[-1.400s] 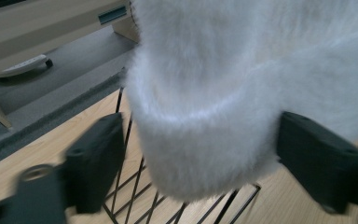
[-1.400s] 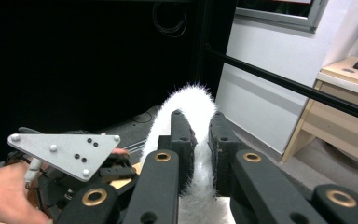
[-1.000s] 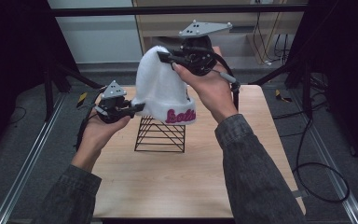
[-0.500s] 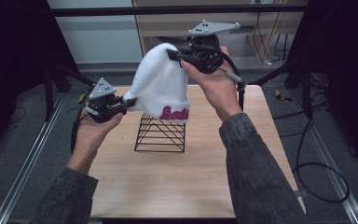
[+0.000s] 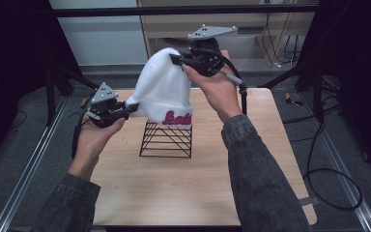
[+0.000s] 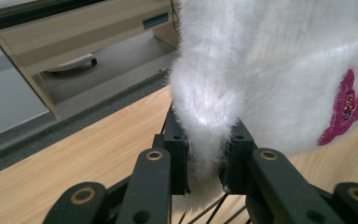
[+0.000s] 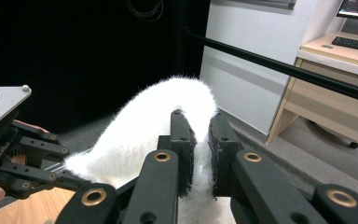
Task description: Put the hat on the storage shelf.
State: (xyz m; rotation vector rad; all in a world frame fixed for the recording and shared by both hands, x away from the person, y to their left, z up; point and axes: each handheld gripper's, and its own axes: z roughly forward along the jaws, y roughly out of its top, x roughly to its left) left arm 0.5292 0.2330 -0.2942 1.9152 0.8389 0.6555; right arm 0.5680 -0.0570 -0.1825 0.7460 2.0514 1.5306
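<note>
A: Where is the white beanie at this point?

B: Held in the air over the black wire rack, its cuff with the pink lettering hanging just above the rack's top. The rack stands on the wooden table.

A: And the two grippers?

B: Both are clamped on the fabric. The right gripper pinches the crown at the top — in the right gripper view its jaws are drawn together with the white fleece squeezed between them. The left gripper grips the lower edge of the cuff, and the left gripper view shows a fold of it caught between the pads.

A: So which step would you call this?

B: My reading is that the beanie is between the rack and the air: either being lifted off or lowered on. I cannot tell which from this moment alone.

A: What does the next move ask for?

B: Both grips held firm and moved together, so the hat is not stretched — and the cuff kept clear of the wire tips, which could snag the fleece.
</note>
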